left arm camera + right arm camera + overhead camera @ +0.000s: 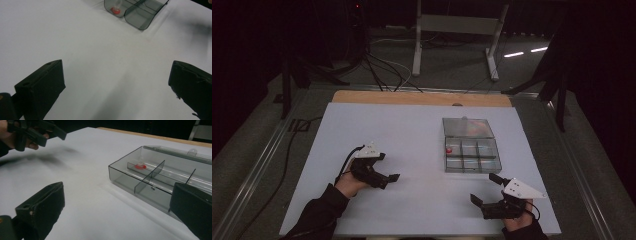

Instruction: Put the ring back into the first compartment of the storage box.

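White covering spreads over the table (pixel 377 125), with dark floor and a metal frame (pixel 457 25) beyond. One clear compartment box (pixel 472 155) sits right of centre, its lid (pixel 467 127) folded back; six compartments seem to show, though the high view is dim. One red piece (pixel 449 149) lies in the far-left compartment. Two grippers: the left gripper (pixel 388 169) and right gripper (pixel 487 190) each stand wide open, holding nothing, near the box.

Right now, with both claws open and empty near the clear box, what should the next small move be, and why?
Probably ease the right claw forward toward the box. It sits nearest, just short of the box's near edge, jaws wide apart and holding nothing. The red piece lies in a far-left compartment, and the left claw is farther off on the bare table.
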`<action>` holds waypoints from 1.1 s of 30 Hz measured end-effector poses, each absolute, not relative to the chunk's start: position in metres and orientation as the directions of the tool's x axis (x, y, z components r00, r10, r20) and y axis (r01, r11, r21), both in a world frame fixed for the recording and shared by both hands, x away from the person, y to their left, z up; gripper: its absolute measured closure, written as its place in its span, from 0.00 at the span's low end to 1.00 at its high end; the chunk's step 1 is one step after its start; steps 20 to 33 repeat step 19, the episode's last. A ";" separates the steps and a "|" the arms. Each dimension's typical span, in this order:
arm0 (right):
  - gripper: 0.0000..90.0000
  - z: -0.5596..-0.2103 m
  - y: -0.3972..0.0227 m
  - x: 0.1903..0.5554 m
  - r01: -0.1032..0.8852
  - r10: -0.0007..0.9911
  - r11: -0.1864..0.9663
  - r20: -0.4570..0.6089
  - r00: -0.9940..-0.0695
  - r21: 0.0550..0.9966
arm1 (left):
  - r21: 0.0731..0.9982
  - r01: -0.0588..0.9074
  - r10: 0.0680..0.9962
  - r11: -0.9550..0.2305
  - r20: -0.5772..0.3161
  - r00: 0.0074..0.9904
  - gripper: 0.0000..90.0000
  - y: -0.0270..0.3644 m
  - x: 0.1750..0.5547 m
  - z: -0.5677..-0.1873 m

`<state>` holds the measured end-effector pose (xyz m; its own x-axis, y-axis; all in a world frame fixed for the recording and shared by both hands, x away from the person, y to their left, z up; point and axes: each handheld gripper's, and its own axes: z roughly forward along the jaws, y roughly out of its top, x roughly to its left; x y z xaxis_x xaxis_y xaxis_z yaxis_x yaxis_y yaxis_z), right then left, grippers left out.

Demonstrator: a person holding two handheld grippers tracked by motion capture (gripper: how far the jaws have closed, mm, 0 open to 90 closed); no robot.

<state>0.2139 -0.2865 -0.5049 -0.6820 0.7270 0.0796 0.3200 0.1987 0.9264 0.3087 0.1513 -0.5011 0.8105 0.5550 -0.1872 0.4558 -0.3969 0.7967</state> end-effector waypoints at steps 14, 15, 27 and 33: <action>0.00 -0.507 -0.286 0.215 0.327 0.723 0.203 0.083 -0.685 0.923 | 0.800 0.455 0.560 -0.391 -0.185 0.807 0.01 0.171 0.288 -0.521; 0.00 -0.507 -0.286 0.215 0.326 0.723 0.202 0.083 -0.685 0.923 | 0.806 0.453 0.561 -0.382 -0.188 0.806 0.01 0.171 0.289 -0.520; 0.00 -0.507 -0.286 0.215 0.326 0.725 0.202 0.083 -0.684 0.924 | 0.810 0.445 0.559 -0.381 -0.181 0.809 0.01 0.172 0.289 -0.519; 0.00 -0.507 -0.286 0.215 0.326 0.725 0.202 0.083 -0.684 0.924 | 0.810 0.445 0.559 -0.381 -0.181 0.809 0.01 0.172 0.289 -0.519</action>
